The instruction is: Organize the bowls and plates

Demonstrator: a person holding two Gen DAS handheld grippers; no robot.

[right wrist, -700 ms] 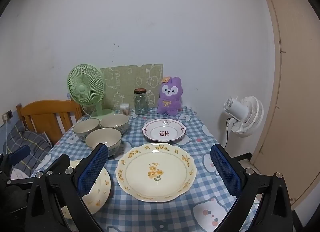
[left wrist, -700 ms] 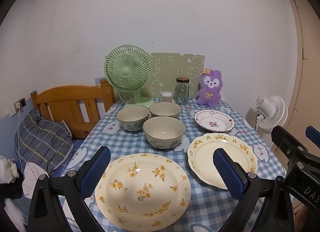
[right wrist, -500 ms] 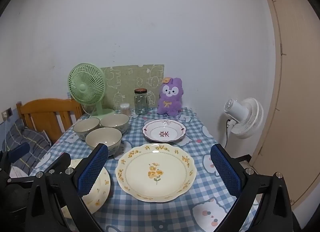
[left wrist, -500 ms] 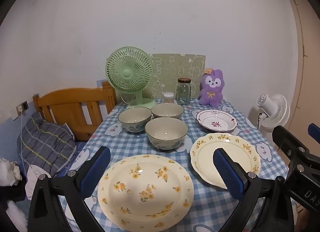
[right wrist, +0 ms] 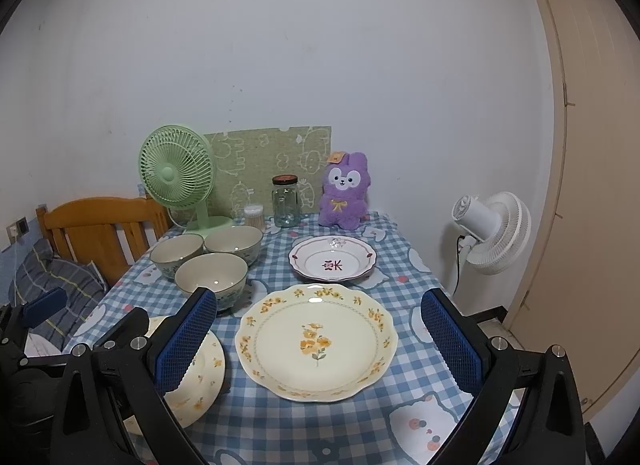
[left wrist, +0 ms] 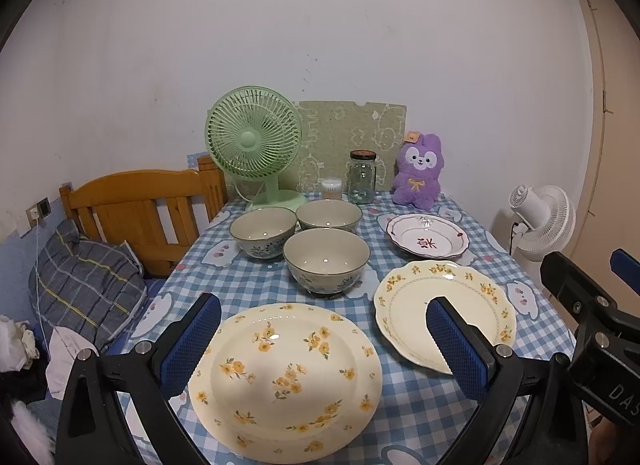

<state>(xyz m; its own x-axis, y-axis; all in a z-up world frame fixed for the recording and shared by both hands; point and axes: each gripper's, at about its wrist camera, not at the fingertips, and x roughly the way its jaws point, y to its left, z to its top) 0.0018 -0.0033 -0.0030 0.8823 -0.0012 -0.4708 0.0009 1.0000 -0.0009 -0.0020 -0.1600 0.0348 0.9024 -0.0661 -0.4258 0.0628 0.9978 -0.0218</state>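
On the blue checked tablecloth [left wrist: 408, 409] lie a large cream plate with yellow flowers [left wrist: 286, 381], a scalloped cream plate [left wrist: 412, 297] [right wrist: 316, 341] and a white plate with a red rim [left wrist: 426, 235] [right wrist: 334, 261]. Three grey-green bowls stand behind them: the nearest [left wrist: 326, 263] [right wrist: 212, 279], one at the back left [left wrist: 264, 231] and one at the back right [left wrist: 330, 215]. My left gripper [left wrist: 324, 341] hovers open above the large plate. Over the scalloped plate my right gripper [right wrist: 320, 339] is open and holds nothing.
A green table fan [left wrist: 254, 143], a glass jar [left wrist: 362, 183], a cotton-swab tub [left wrist: 332, 189] and a purple plush toy [left wrist: 418, 173] line the back edge by the wall. A wooden bed frame [left wrist: 136, 209] stands left, a white floor fan [right wrist: 494, 239] and a door right.
Both views have drifted very slightly, with the table scene shifting a little; both grippers stay open and nothing on the table has moved.
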